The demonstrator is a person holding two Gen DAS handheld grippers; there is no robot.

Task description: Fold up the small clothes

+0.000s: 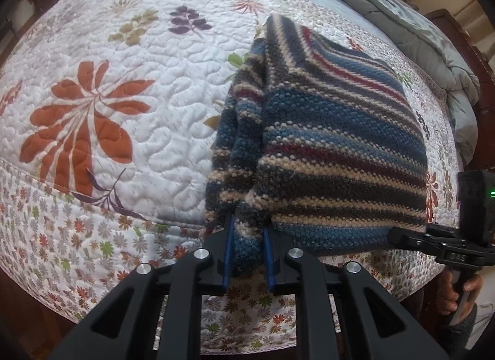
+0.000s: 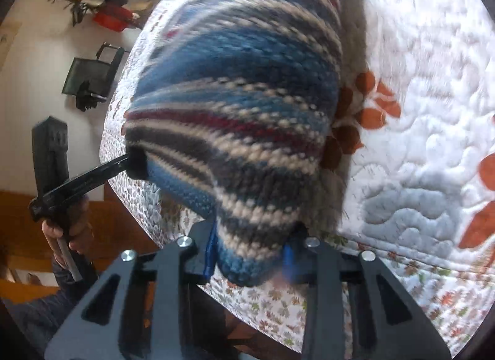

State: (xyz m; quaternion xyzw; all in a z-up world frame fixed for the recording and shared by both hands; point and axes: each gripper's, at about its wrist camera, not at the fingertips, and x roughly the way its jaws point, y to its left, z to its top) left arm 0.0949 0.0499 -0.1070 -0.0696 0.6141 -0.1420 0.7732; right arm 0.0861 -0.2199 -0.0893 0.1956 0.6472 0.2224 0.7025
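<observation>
Item: striped knit garment (image 1: 334, 143), thick wool in blue, grey, cream and dark red. Position: lifted over the near edge of the bed, its far part draped toward the quilted bedspread (image 1: 130, 118), its near edge held up at two corners.

Left gripper (image 1: 249, 254): clamped on a bunched corner of the knit, blue pads pressing either side of the fabric. In the right wrist view it reaches in from the left and meets the opposite corner (image 2: 136, 162).

Right gripper (image 2: 250, 254): clamped on the other near corner, knit filling the space between its pads. Seen from the left wrist view it enters from the right edge (image 1: 399, 236).

Surroundings: floral bedspread, white with orange leaf motifs; grey duvet (image 1: 417, 28) heaped at the far side of the bed; small items on the floor beyond the bed in the right wrist view, too small to identify.

Progress, judged: the garment appears already doubled at least once, as a layered fold shows along its left side (image 1: 241, 131), though blur in the right wrist view makes the layer count uncertain. Fold in hand, not finished. Remaining: carry the held edge over, lay it flat, release both corners, square the bundle.
</observation>
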